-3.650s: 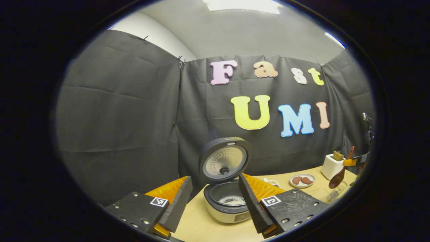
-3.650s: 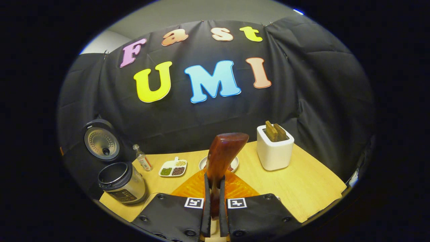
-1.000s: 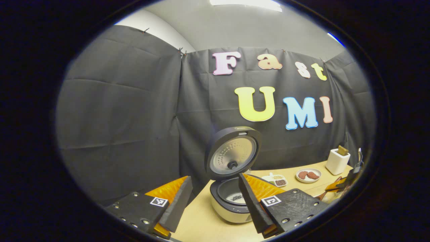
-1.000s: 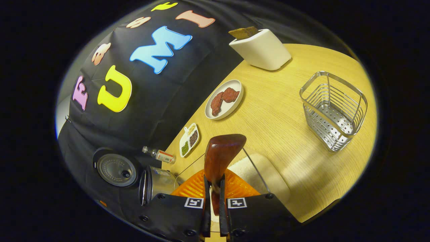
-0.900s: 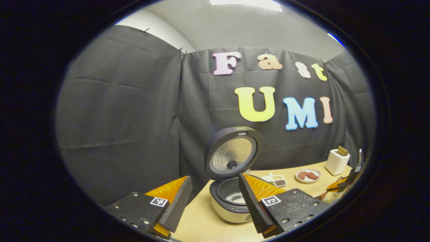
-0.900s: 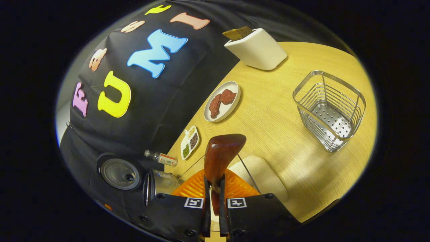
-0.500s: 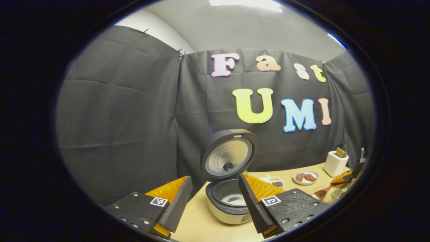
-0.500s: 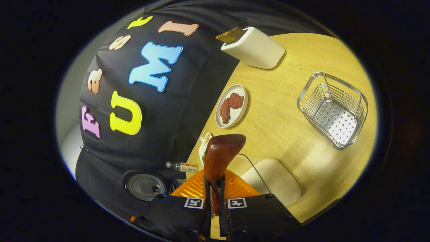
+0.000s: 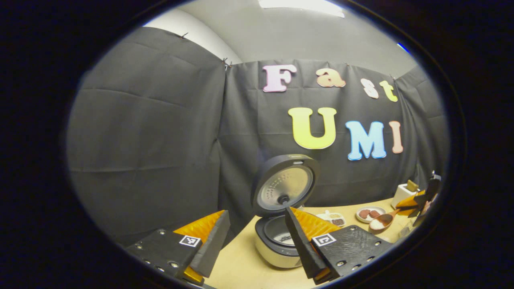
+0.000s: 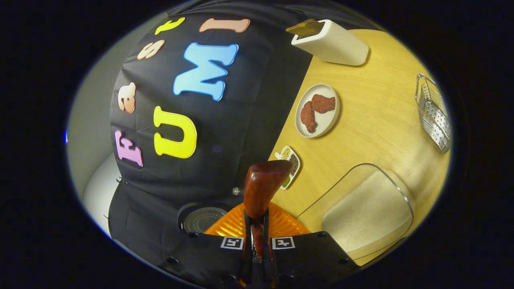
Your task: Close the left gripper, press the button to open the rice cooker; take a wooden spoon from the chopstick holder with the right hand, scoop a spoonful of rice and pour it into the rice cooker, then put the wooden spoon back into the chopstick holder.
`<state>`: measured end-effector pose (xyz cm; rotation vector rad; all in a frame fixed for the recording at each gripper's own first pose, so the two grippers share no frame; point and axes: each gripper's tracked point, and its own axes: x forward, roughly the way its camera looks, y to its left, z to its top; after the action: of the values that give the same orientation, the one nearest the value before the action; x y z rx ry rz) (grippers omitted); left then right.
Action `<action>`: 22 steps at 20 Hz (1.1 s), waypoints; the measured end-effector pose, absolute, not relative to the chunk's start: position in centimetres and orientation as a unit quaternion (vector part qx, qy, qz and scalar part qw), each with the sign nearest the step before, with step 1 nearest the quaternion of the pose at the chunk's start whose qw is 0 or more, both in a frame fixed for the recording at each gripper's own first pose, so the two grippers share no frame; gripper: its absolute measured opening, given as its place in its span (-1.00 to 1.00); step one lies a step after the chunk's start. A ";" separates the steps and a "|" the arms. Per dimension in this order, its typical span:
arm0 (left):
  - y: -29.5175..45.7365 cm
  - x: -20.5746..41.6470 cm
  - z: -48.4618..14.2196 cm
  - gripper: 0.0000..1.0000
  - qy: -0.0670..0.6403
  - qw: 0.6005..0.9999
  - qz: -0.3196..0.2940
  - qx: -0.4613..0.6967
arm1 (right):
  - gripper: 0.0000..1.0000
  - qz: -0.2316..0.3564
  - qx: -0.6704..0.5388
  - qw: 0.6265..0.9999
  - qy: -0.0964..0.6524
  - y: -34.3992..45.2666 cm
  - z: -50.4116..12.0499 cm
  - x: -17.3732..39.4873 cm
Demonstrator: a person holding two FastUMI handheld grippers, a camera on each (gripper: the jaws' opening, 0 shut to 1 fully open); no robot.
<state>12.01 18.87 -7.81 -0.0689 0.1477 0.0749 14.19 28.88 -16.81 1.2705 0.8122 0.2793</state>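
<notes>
The wooden spoon [image 10: 263, 188] hid most of the rice cooker [image 10: 202, 218]. The wire basket [image 10: 435, 110] was cut off at the edge.

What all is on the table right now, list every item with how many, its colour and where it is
Rice cooker: one, pale body, dark lid up, table's left end.
Wooden spoon: one, reddish brown, clamped in the right gripper, white rice in its bowl in the left gripper view.
Rice container: one, clear, white rice inside, near table edge.
Chopstick holder: one, silver wire, far right.
Plate: one, white, two reddish pieces, by the wall.
Divided dish: one, white, mixed grains, beside the spoon.
White block holder: one, brown pieces on top, back corner.
Table: one, light wood.
Left gripper: jaws apart.
Right gripper: jaws closed on the spoon.
</notes>
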 end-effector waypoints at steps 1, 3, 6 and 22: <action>19.7 12.0 -7.8 0.69 0.074 0.996 0.044 -0.035 | -0.77 0.136 0.575 0.719 0.367 30.1 -16.2 14.5; 21.2 11.8 -8.2 0.69 0.076 0.995 0.058 -0.038 | -0.77 0.154 0.575 0.715 0.367 32.5 -15.3 15.3; 23.6 11.3 -8.5 0.69 0.077 0.993 0.077 -0.040 | -0.77 0.180 0.574 0.709 0.368 36.4 -14.3 16.2; 30.9 6.8 -12.8 0.69 0.117 0.977 0.175 -0.033 | -0.81 0.262 0.490 0.722 0.412 52.1 -17.3 17.0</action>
<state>6.78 30.95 -12.80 -0.0656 0.2363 0.3534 17.00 52.06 -17.27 1.0834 0.9099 0.5795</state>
